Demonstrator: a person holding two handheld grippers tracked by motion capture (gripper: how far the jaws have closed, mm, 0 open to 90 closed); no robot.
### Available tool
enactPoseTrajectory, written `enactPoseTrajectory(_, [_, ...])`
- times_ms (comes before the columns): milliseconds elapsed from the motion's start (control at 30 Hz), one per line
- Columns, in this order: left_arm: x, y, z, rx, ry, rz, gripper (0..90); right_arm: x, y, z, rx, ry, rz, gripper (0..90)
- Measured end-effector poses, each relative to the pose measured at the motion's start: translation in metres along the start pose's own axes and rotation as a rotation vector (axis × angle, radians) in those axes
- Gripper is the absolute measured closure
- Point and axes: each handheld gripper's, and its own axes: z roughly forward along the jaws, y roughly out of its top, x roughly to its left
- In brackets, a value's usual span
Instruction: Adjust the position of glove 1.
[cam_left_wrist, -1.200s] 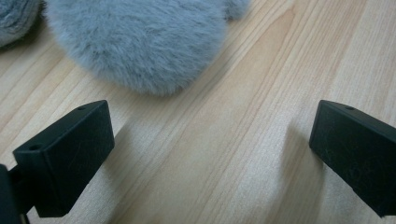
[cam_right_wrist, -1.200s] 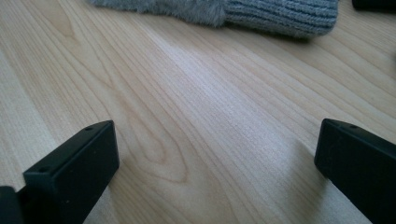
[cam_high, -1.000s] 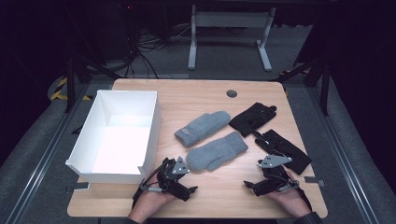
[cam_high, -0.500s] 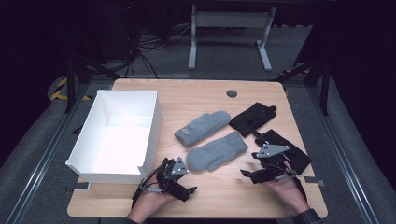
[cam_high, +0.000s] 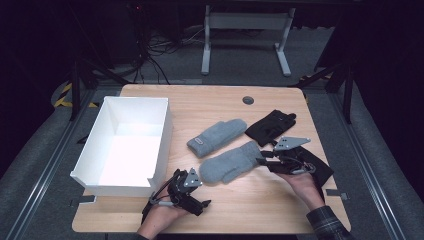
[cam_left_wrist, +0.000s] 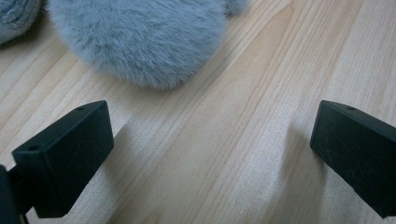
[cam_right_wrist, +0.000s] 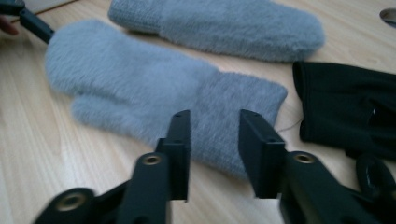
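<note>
While my left gripper (cam_high: 192, 176) sits wide open beside near grey mitten (cam_high: 231, 162), my right gripper (cam_high: 263, 161), jaws narrowly parted, reaches mitten's cuff, gripping nothing.

No readable text, number or brand is showing anywhere in these views. The far grey mitten (cam_high: 217, 137) is carrying a small dark tag (cam_high: 199, 141) at its cuff in the high view, but whatever is on it is coming out too small and blurred to read.
</note>
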Motion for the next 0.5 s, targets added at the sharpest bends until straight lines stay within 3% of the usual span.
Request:
enactPoseTrajectory(167, [0.000, 0.000, 0.000, -0.001, 0.001, 0.001, 0.0, -0.009, 0.010, 0.013, 0.009, -0.002, 0.001, 89.5])
enactPoseTrajectory(333, [0.000, 0.000, 0.000, -0.001, 0.001, 0.002, 0.0, -0.015, 0.019, 0.025, 0.005, 0.007, 0.002, 90.0])
enactPoseTrajectory(500, [0.000, 0.000, 0.000, 0.000, 0.001, 0.002, 0.0, -0.020, 0.033, 0.049, 0.025, 0.024, -0.009, 90.0])
